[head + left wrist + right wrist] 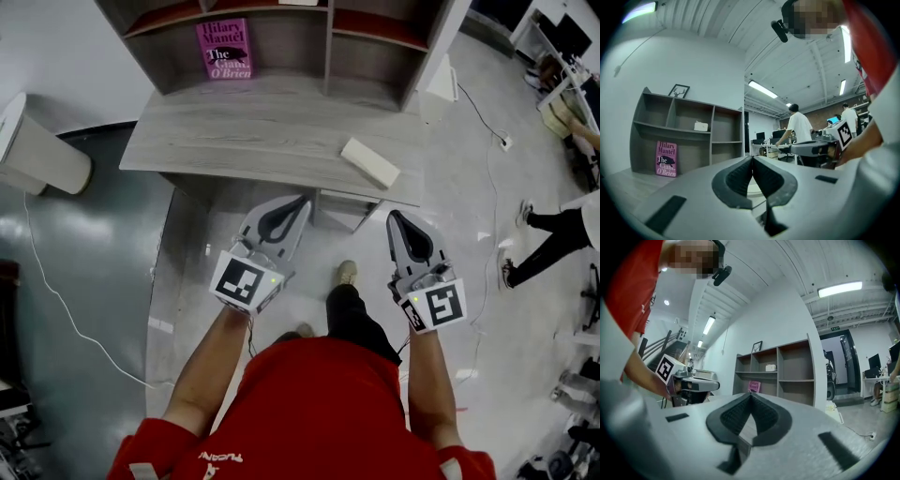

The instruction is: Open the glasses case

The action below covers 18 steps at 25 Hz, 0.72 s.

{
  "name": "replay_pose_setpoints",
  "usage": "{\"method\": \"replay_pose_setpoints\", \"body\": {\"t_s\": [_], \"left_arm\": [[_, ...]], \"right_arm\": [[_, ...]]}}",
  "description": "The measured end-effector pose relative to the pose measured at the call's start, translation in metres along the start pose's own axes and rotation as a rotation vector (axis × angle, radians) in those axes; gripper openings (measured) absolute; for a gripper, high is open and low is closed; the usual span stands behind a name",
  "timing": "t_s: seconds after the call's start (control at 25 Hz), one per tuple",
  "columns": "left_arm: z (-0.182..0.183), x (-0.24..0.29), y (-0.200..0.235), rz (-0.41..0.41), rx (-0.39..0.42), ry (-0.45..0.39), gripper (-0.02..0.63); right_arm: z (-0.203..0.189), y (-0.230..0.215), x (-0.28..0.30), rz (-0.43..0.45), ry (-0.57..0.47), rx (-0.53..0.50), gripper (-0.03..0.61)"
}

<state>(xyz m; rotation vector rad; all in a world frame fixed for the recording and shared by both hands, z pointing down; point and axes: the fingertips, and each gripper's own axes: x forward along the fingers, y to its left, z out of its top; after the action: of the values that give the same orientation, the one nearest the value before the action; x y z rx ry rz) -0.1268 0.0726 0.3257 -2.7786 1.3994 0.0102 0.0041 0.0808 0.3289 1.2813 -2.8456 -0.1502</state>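
Observation:
The glasses case (369,162), a cream oblong box, lies shut near the right front of the grey wooden desk (234,131). My left gripper (300,202) hovers in front of the desk's front edge, left of the case, jaws shut and empty. My right gripper (394,217) hangs below and slightly right of the case, also shut on nothing. In the left gripper view the jaws (752,158) meet at the tips, with the right gripper (811,149) beside them. The right gripper view shows its own gripper (751,394) closed and the left gripper (696,385) alongside. Neither gripper view shows the case.
A pink book (225,49) leans in the shelf unit (328,37) at the back of the desk. A small white box (701,125) sits on a shelf. A white bin (37,150) stands to the left. A cable (66,309) runs over the floor. People stand at the right (553,234).

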Motion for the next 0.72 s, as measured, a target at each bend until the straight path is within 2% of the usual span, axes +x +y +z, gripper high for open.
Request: {"method": "replay_pose_setpoints", "body": {"t_s": [0.16, 0.32, 0.72], "left_arm": [[-0.010, 0.042, 0.016, 0.001, 0.019, 0.023, 0.011], [-0.034, 0.076, 0.026, 0.005, 0.030, 0.105, 0.011], [-0.091, 0.157, 0.053, 0.039, 0.044, 0.217, 0.011]], "right_arm": [[-0.012, -0.035, 0.021, 0.009, 0.010, -0.014, 0.005], [-0.029, -0.068, 0.038, 0.026, 0.021, 0.014, 0.005], [-0.071, -0.130, 0.084, 0.125, 0.093, 0.045, 0.005]]}}
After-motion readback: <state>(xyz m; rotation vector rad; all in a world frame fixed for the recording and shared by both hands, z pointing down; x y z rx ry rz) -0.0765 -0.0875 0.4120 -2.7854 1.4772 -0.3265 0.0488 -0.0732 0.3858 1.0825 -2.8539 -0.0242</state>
